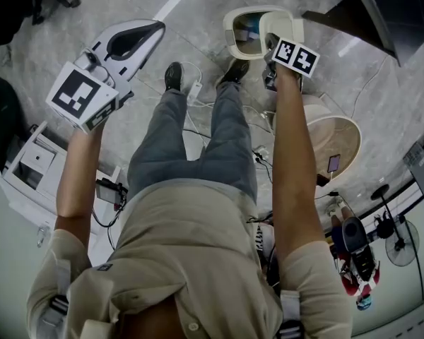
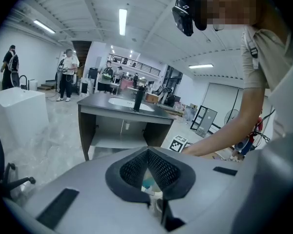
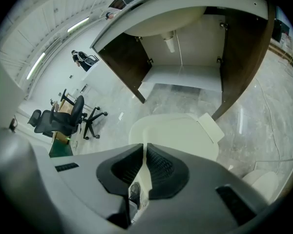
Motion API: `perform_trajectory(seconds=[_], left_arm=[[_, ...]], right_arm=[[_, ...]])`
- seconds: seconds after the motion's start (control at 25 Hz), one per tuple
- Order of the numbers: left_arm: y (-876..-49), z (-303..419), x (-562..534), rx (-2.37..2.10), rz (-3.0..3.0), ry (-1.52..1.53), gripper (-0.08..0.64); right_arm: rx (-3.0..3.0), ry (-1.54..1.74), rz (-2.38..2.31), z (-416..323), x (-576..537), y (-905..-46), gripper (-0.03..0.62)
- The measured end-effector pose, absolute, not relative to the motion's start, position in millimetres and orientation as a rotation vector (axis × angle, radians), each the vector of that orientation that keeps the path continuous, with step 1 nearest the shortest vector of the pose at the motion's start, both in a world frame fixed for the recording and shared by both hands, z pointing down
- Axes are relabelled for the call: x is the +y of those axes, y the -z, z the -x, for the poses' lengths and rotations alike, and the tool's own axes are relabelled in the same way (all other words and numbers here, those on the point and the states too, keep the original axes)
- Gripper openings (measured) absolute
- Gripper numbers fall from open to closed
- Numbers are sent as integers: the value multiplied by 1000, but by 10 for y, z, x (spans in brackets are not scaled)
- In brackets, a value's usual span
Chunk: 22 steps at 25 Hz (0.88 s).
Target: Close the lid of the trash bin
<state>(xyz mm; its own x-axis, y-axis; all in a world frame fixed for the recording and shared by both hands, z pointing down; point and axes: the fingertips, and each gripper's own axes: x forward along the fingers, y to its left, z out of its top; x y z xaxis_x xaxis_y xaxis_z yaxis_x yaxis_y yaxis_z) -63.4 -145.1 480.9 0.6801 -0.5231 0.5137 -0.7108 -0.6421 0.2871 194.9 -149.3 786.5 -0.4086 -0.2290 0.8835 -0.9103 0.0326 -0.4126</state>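
since the head camera pointed steeply down, i saw the person's torso and both forearms first. the left gripper point(image 1: 154, 28) was held up to the left, well apart from the bin. in its own view its jaws met at the tips with nothing between them. a rounded cream object point(image 1: 343, 141) sat on the floor point(image 1: 116, 0) beside the right arm. what it was, i could not tell.

the right gripper point(image 3: 143, 149) pointed forward and down. its jaws were drawn to a thin slit with a cream edge pinched between them, which i took for the edge of the lid point(image 1: 280, 24). the trash bin point(image 1: 232, 42) stood on the pale stone floor just ahead of the right shoe point(image 1: 234, 70). its lid looked tipped up at the right side of the rim, and the opening was uncovered.

past the bin, the right gripper view showed a dark-sided sink cabinet point(image 3: 234, 57) with an open underside, and an office chair point(image 3: 68, 115) farther left. in the left gripper view, a counter with a basin point(image 2: 118, 106) stood across the room, with several people point(image 2: 66, 77) standing far beyond it.
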Motion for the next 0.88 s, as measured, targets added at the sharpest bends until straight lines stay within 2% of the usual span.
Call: perform_trajectory(seconds=[0.88], left_arm=[[-5241,1375,-1092,-1035,-2325,-517,14]], right_arm=[[-1615,-1327,-1077,-1445,-1273,-8527,26]])
